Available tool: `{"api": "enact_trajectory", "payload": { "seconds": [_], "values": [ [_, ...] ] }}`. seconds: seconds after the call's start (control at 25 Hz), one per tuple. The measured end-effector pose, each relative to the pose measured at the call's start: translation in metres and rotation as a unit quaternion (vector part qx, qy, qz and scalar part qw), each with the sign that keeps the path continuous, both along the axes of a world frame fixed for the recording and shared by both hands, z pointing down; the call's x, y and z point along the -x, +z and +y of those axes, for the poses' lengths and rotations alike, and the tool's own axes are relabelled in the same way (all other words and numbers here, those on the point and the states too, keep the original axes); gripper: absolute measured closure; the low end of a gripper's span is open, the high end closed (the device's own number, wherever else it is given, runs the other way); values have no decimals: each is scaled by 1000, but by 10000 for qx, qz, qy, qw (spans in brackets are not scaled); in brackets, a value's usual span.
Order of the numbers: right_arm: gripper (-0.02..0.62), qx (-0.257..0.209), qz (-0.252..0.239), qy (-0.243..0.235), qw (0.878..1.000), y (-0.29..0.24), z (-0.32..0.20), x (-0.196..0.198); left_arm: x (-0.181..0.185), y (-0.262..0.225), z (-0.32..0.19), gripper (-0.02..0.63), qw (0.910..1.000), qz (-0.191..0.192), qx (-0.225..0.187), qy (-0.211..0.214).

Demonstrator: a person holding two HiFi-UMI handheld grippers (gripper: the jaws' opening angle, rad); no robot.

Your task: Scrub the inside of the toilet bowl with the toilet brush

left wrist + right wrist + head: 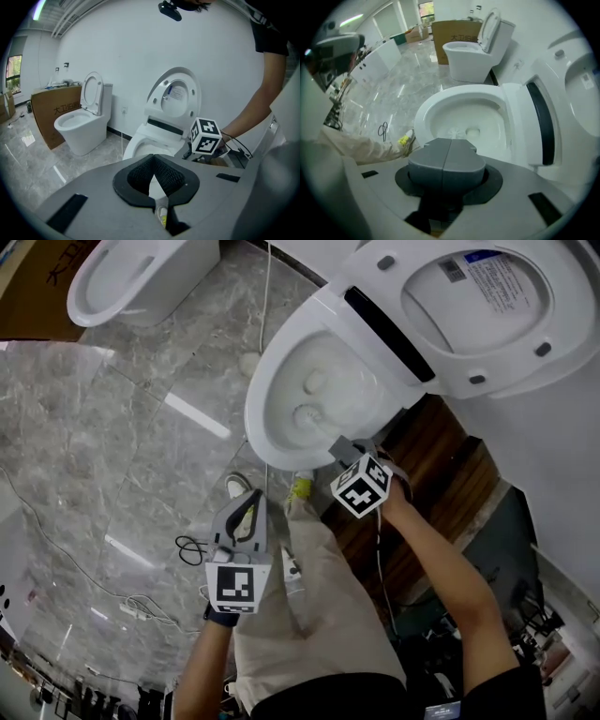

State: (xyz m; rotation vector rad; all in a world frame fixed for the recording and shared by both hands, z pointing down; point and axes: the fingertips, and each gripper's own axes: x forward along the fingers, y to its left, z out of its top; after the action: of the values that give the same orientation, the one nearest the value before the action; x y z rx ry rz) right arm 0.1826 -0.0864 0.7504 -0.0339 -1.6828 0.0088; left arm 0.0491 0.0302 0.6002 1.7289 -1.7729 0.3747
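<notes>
The white toilet bowl stands open with its lid raised. The brush head rests low inside the bowl near the drain. My right gripper hovers over the bowl's near rim, shut on the brush's white handle. In the right gripper view the grey jaws are pressed together and hide the handle, while the brush head shows beyond them in the bowl. My left gripper hangs away from the bowl over the floor, above the person's leg, its tips touching with nothing held.
A second toilet stands further left beside a cardboard box. Loose cables lie on the marble floor. A dark wooden panel sits to the right of the bowl. The person's shoe stands at the bowl's base.
</notes>
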Motion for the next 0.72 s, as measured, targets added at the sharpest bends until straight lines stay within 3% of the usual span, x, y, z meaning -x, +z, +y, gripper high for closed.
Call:
{"api": "enact_trajectory", "payload": {
  "seconds": [0.2, 0.4, 0.72],
  "values": [
    [436, 207, -129, 1037, 9943, -2, 11, 10, 4, 1, 4, 588, 10000, 5, 11, 0],
    [436, 557, -381, 2179, 9736, -4, 25, 27, 6, 2, 5, 588, 10000, -12, 9, 31],
    [437, 359, -774, 2508, 9643, -7, 16, 62, -1, 7, 2, 588, 9997, -25, 59, 238]
  ]
}}
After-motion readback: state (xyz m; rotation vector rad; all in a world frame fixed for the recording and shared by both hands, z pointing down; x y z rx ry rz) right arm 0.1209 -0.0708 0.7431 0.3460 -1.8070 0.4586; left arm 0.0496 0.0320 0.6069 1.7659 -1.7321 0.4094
